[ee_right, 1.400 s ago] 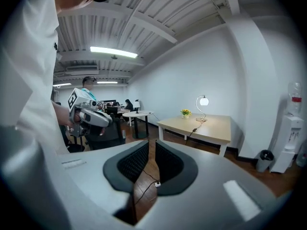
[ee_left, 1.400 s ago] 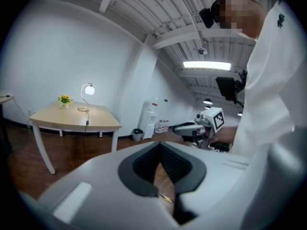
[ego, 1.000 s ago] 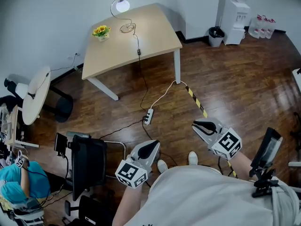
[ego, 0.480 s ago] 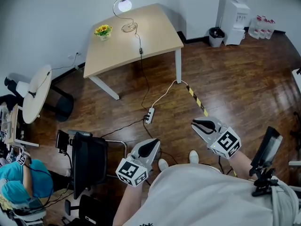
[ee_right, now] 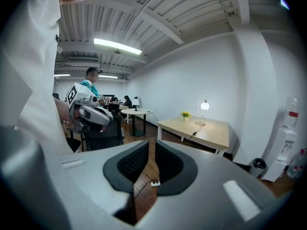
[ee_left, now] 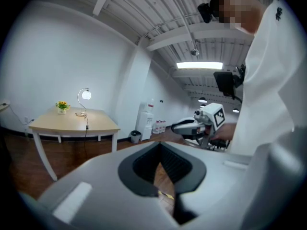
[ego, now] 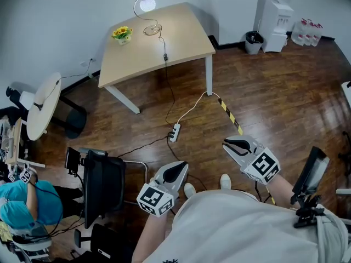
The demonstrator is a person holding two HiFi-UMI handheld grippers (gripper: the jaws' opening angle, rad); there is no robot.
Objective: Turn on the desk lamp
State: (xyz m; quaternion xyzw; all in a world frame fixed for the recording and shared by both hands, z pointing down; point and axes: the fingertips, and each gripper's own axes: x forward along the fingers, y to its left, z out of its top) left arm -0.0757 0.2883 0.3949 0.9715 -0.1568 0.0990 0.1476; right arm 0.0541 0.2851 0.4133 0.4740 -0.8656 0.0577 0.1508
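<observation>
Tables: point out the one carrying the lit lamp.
The rectangular wooden desk by the wall: the glowing lamp stands near its far corner, beside yellow flowers. Not the round white table.

Head view drifted: desk [ego: 181, 43] and lit lamp [ego: 147, 4] now sit slightly further right in frame. Left tool [ego: 176, 170] edged right a little.

My left gripper [ego: 180, 166] and right gripper [ego: 227, 143] are smooth matt grey plastic, with black ribbed pads [ee_right: 130, 163]. The floor [ego: 285, 92] is dark wood planking, glossy with glare. The table [ego: 184, 37] top is pale matt wood. The desk lamp [ego: 143, 5] has a thin shiny metal stem. My shirt [ego: 241, 229] is white cloth.
</observation>
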